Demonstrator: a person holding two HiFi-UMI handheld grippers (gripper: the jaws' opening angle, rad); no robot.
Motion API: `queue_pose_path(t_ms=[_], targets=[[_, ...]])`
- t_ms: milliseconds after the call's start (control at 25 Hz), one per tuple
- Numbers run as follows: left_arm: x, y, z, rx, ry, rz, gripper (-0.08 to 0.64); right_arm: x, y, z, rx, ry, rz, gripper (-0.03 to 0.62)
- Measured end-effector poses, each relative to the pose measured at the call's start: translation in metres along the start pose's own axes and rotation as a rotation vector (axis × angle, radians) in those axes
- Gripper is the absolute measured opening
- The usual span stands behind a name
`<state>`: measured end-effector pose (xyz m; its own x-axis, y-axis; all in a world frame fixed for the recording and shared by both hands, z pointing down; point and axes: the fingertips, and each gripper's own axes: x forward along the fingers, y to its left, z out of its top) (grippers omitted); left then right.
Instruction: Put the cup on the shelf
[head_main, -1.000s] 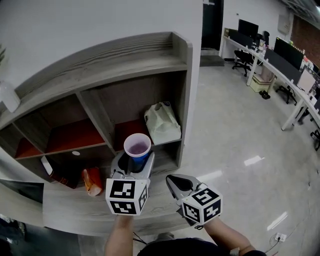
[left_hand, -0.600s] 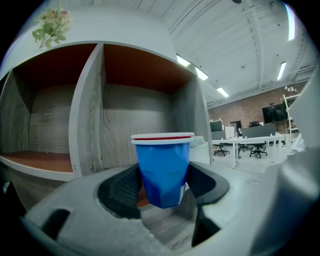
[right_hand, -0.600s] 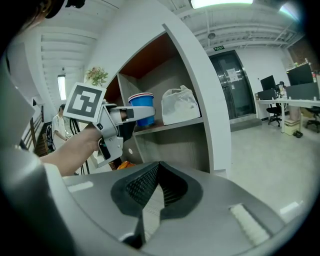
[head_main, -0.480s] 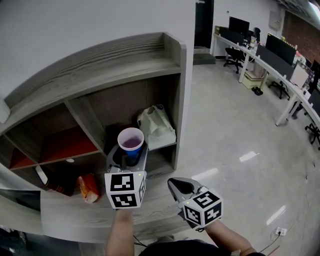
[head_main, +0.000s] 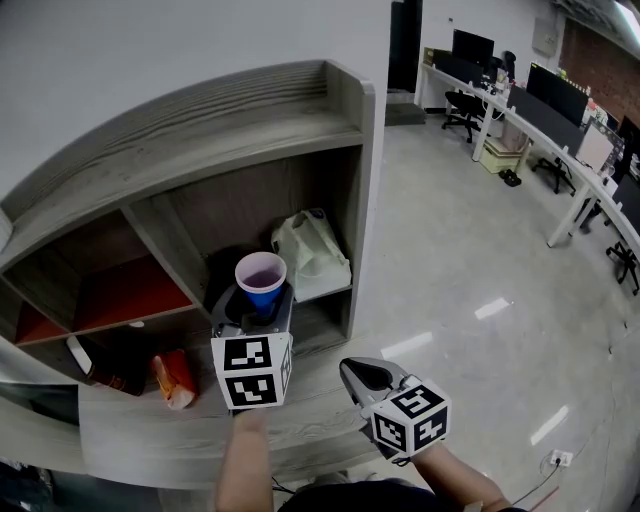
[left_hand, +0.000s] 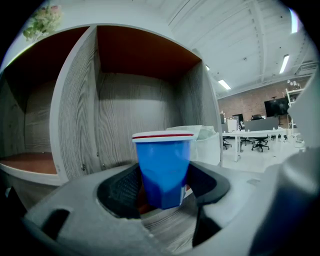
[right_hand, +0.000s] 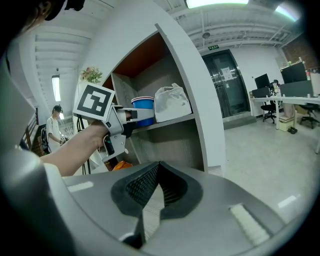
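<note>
Now, a blue plastic cup with a white rim (left_hand: 163, 167) stands upright between the jaws of the left gripper (head_main: 257, 308). The jaws are set wide and grip its sides, holding it at the open front of the right-hand compartment of a grey wood-grain shelf unit (head_main: 340, 130). A crumpled white plastic bag (head_main: 312, 255) sits in that compartment, just beside the cup, toward the unit's right wall. An orange packet (head_main: 172, 378) lies in a lower compartment further left. The right gripper (head_main: 357, 372) hovers before the unit's lower front, jaws closed together and empty.
</note>
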<state>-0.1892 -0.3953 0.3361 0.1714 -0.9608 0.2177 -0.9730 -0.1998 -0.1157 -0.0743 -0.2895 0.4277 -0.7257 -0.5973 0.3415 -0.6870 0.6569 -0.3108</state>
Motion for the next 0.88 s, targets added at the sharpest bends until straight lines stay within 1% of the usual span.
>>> queue_pose_path(t_ms=[240,440,600,720,880], targets=[[0.002,0.003,0.005,-0.002,-0.025,0.008,0.285,-0.001,-0.002,0.002,0.003,-0.006,-0.007,-0.002],[0.007,0.003,0.0,0.042,0.033,0.013,0.285,0.0,-0.002,0.002,0.001,-0.003,-0.005,-0.003],[0.008,0.006,-0.002,0.038,0.043,0.021,0.296,0.001,-0.005,0.002,0.004,-0.004,-0.005,-0.002],[0.008,0.008,-0.001,0.042,0.036,0.033,0.333,0.001,-0.005,0.002,0.005,-0.003,-0.001,-0.003],[0.006,0.013,-0.001,-0.001,0.005,0.046,0.396,0.0,-0.004,0.001,0.005,-0.001,0.007,-0.002]])
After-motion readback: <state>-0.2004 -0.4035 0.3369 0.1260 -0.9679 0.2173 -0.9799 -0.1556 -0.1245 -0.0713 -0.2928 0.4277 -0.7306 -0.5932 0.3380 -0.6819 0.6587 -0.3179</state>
